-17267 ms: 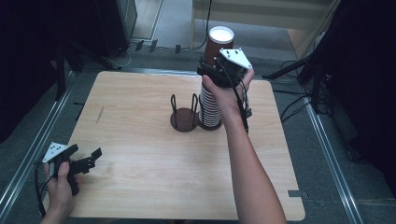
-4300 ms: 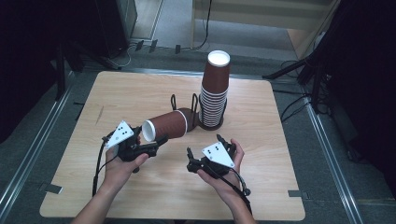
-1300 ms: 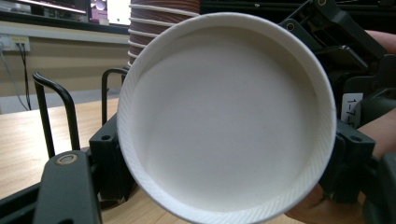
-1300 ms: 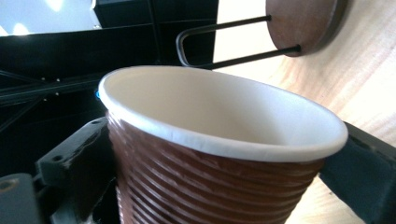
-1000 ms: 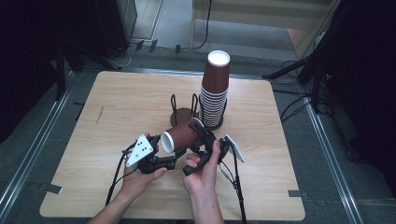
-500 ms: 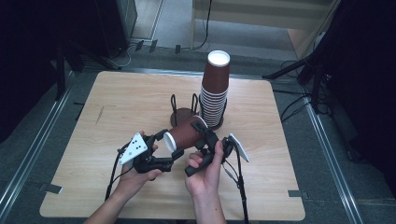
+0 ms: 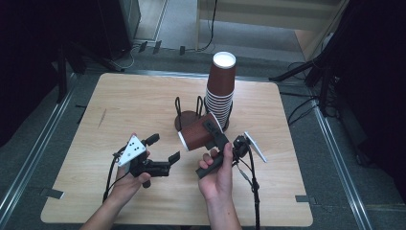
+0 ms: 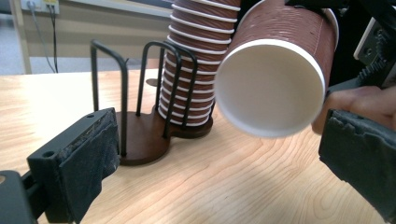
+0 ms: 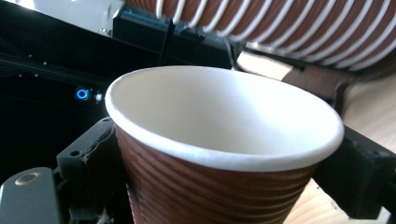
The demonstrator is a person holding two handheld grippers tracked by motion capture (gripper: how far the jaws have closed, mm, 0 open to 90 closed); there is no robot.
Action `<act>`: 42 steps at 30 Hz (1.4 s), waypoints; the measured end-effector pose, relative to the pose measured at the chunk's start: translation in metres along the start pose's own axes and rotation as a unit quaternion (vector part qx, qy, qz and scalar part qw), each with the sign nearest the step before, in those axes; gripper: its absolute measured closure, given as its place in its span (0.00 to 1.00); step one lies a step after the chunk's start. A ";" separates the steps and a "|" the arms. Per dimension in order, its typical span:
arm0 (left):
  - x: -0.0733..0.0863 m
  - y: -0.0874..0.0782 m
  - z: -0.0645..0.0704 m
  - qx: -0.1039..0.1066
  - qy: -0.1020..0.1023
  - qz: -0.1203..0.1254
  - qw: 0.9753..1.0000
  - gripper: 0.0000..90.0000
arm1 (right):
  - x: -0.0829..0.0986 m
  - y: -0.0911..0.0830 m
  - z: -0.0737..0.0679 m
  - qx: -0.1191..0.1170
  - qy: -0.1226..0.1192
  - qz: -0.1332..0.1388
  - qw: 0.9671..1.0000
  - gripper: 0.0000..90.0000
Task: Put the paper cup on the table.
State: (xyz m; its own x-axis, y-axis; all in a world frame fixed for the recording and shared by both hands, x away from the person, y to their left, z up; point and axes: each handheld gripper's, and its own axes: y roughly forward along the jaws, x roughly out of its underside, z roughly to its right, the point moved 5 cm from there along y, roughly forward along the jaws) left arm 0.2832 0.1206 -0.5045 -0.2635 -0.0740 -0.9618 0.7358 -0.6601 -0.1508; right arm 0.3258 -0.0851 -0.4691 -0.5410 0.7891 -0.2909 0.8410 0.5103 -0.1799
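Half a second on, the left hand-held gripper (image 7: 163,154) has let go and drawn back toward the lower left of the high view with jaws spread and empty, while the right hand-held gripper (image 7: 216,135) clamps the brown paper cup (image 7: 197,134) on its side above the worktop (image 7: 129,103), near the wire cup holder (image 7: 187,115) and the stack of cups (image 7: 221,91). Thin, light and easily crushed, the cup wants a gentle squeeze across its ribbed wall below the rim. Its base is hidden.
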 end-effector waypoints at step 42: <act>0.041 -0.111 -0.130 -0.212 -0.046 -0.024 0.976 0.00 | -0.044 -0.027 0.000 0.160 -0.414 0.122 0.888 0.11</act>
State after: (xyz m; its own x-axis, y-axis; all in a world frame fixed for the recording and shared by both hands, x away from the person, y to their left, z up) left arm 0.2721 0.2878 -0.5565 -0.3449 -0.1309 -0.9295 0.9079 -0.2978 -0.2949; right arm 0.3265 -0.1340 -0.4515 -0.2645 0.2723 -0.9251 0.9627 0.1311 -0.2367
